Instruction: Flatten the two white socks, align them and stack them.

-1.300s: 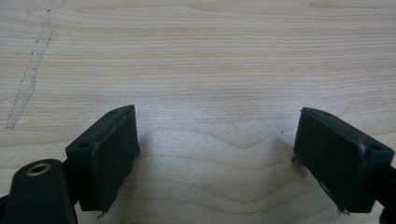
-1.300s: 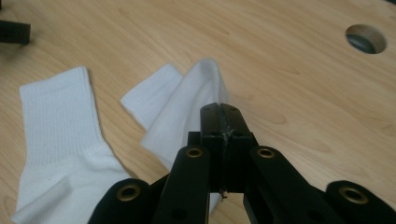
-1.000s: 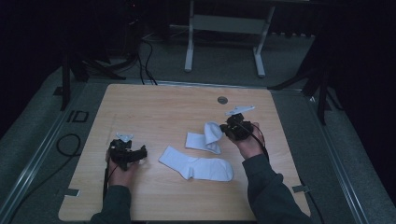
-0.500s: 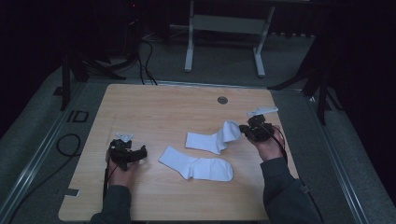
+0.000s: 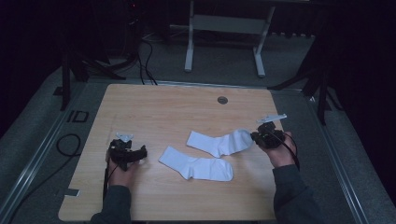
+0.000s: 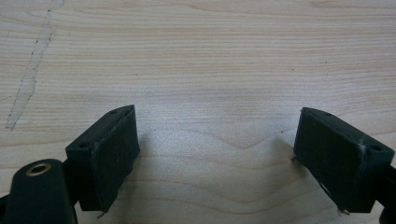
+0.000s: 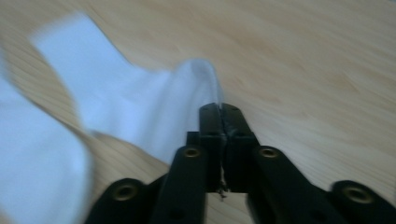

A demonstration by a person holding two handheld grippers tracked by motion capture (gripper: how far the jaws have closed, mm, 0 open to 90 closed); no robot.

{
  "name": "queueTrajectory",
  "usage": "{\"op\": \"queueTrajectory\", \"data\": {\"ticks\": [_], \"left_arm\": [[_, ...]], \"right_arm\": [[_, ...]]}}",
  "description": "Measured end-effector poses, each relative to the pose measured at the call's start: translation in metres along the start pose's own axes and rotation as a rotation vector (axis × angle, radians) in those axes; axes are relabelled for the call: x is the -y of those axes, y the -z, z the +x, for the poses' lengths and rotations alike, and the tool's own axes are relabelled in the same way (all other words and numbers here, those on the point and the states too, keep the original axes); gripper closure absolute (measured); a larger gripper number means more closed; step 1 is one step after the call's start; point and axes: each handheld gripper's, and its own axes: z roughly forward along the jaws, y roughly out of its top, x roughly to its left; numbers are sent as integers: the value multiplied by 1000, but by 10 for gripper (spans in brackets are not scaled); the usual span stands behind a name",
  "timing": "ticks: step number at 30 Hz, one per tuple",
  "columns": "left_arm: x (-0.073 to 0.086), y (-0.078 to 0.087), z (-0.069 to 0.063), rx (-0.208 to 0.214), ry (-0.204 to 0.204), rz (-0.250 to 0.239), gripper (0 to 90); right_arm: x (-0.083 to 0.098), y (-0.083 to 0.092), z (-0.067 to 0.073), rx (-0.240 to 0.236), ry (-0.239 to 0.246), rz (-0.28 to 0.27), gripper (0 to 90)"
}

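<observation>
while the right gripper pinches a sock near the desk's right edge, it spreads flat.
jaws all but shut, just easing apart on cloth; left gripper rests wide open and empty near the left edge, second sock waiting.

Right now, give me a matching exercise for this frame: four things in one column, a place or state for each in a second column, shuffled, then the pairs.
Things:
1. left gripper
2. right gripper
3. far sock
4. near sock

Places or states:
A. lies flat and untouched, nearest the person
B. jaws wide apart over bare wood
C. stretched out, one end pinched
D. jaws nearly together on white fabric

Pairs: 1-B, 2-D, 3-C, 4-A
</observation>
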Motion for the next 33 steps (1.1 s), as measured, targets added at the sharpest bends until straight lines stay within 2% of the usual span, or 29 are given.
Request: {"op": "queueTrajectory", "data": {"ticks": [1,2,6,7,8,9,10,13,21,24,33], "left_arm": [[0,0,0,0,0,0,139],[0,0,0,0,0,0,139],[0,0,0,0,-1,0,139],[0,0,0,0,-1,0,139],[0,0,0,0,-1,0,139],[0,0,0,0,-1,1,139],[0,0,0,0,-1,1,139],[0,0,0,0,0,0,139],[0,0,0,0,0,0,139],[0,0,0,0,0,0,139],[0,0,0,0,0,0,139]], "right_arm": [[4,-7,-4,46,4,11,753],[6,-10,-5,54,5,17,752],[10,-20,-9,43,-1,34,789],[12,-28,-10,39,-2,48,847],[12,-28,-10,39,-2,48,847],[14,-36,-12,33,-6,66,884],[14,-36,-12,33,-6,66,884],[19,-50,-14,21,-22,91,895],[31,-71,-12,5,-19,133,895],[34,-74,-12,2,-22,146,896],[51,-61,-10,-3,-31,145,895]]}}
